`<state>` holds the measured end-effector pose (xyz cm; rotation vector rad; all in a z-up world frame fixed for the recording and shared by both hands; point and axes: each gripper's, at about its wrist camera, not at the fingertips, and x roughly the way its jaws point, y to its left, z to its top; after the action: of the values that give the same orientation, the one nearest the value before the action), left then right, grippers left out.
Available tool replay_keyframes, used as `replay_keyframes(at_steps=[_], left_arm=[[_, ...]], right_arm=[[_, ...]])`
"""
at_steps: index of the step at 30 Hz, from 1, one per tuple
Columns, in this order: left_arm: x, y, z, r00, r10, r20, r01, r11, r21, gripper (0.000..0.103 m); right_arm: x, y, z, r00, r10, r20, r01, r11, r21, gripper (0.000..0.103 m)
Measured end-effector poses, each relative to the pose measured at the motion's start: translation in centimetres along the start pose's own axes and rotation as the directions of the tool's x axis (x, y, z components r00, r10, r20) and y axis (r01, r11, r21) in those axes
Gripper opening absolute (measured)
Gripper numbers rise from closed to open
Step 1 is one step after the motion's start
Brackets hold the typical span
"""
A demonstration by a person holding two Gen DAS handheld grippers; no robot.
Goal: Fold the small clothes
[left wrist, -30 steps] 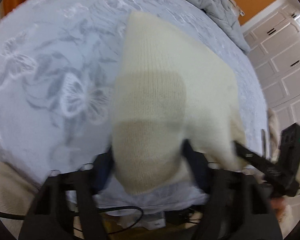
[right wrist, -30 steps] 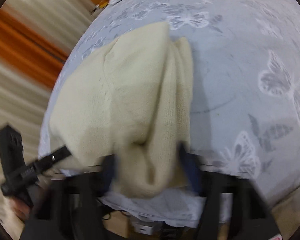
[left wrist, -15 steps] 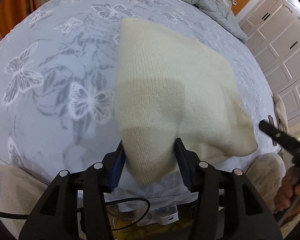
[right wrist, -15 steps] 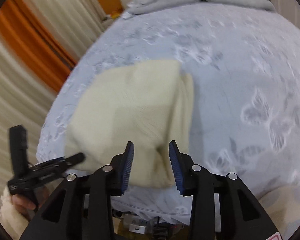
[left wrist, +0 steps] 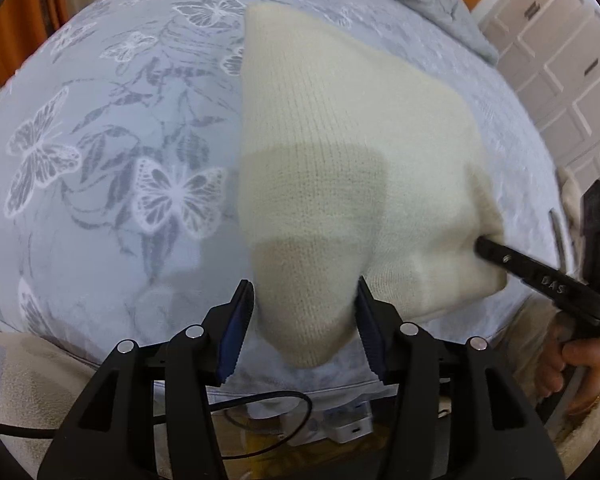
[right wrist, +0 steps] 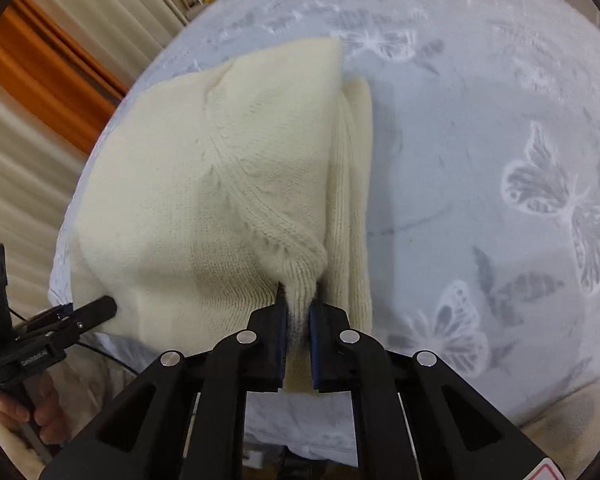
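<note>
R gripper: fingers nearly together, clamped on a bunched near corner of the cream knit garment. L gripper: fingers apart w/ the other near corner hanging between them, pads not pressing it. Garment lies folded on the bed, grey-blue butterfly-print cover. Orange/beige curtains one side, white cabinets the other.

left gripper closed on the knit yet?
No: in the left wrist view the left gripper has its jaws spread on either side of the cream knit garment, with gaps showing.
</note>
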<state>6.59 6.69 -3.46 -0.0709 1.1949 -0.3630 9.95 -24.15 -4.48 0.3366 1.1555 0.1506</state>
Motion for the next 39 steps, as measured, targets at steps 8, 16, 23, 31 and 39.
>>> replay_keyframes(at_steps=[8,16,23,31,39], left_arm=[[-0.6,0.8,0.0,1.0,0.007,0.021,-0.006,1.0,-0.029,0.057],[-3.8,-1.9,-1.1,0.98,0.108,0.166,-0.113,0.993,0.017,0.068],[-5.8,-6.7,-3.9,0.94,0.169,0.296,-0.198,0.978,0.072,0.076],[-4.5,-7.8,-4.2,0.931,0.203,0.303,-0.232,0.971,0.064,0.08],[-3.4,-7.5,-4.6,0.923,0.256,0.289,-0.277,0.96,0.033,0.08]], right_arm=[[-3.7,2.4,-0.2,0.995,-0.087,0.049,0.09,0.993,-0.075,0.009],[-5.1,2.9,-1.5,0.988,-0.104,0.111,0.109,0.993,-0.042,0.014],[-7.6,3.7,-5.1,0.96,-0.18,0.213,0.179,0.984,0.024,0.019],[-5.7,3.3,-6.1,0.956,-0.189,0.222,0.183,0.982,0.048,0.023],[-5.5,3.2,-6.6,0.959,-0.177,0.221,0.172,0.984,0.042,0.023]])
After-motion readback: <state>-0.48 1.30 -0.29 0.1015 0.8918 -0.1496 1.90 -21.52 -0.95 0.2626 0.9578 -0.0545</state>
